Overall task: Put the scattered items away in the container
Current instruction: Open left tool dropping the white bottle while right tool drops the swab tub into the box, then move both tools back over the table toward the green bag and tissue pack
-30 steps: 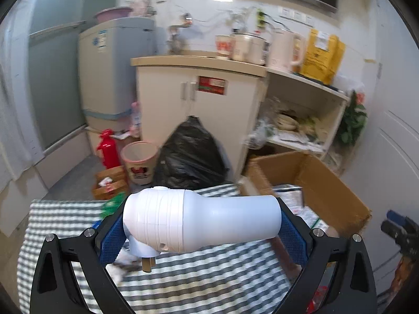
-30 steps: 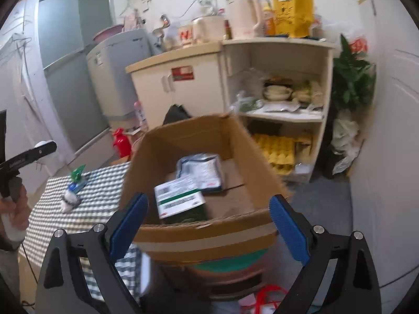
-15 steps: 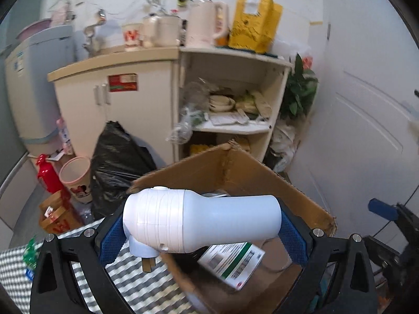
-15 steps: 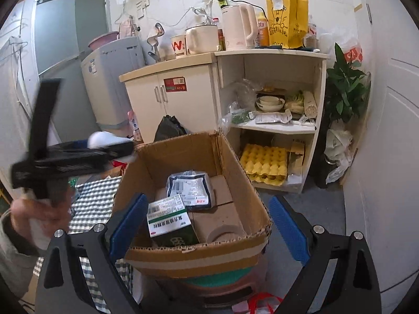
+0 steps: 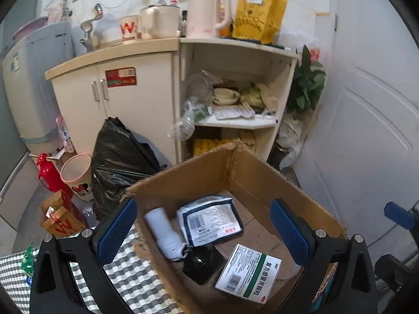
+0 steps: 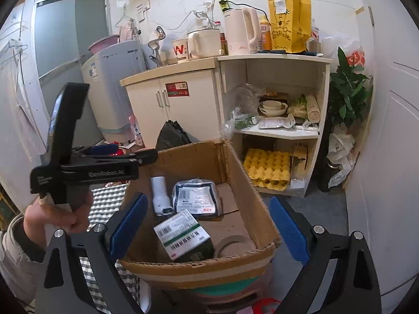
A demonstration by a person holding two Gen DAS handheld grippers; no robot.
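Cardboard box (image 5: 201, 172), brown and open-topped, sits right under both my grippers, butted against the edge of the black-and-white checked tablecloth (image 5: 131, 282). The white plastic bottle-shaped thing (image 5: 163, 233) lies on the box floor by the left wall, touching a dark-edged foil pouch (image 5: 209, 219). Nearer the front wall lies a white-and-green medicine carton (image 5: 247, 274), next to a black object I can't make out. My left gripper (image 5: 203, 229) hangs over the box with fingers spread wide, nothing in them. My right gripper (image 6: 208, 226) is spread and empty too, at the front wall.
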